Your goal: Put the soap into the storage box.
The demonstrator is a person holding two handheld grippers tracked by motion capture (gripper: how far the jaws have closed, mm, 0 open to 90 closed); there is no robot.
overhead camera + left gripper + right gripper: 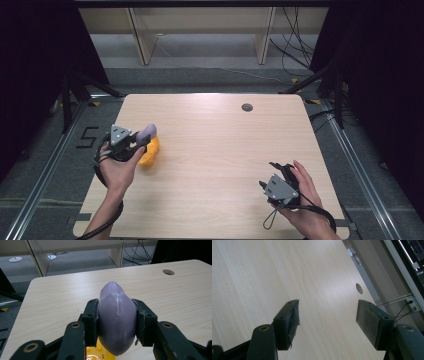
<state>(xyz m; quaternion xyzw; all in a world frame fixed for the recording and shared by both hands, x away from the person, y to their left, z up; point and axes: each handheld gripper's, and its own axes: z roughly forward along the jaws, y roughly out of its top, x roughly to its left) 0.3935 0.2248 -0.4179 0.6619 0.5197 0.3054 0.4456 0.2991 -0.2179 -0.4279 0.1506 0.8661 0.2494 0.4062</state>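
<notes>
Purple smooth egg-shaped plastic piece clamped mid-body in left gripper, just over yellow plastic piece at table's left edge | looks light, stiff, slippery; hold widest part | right gripper open, empty.

Even overhead light, dark surroundings, soft shadows, slightly soft focus
</notes>
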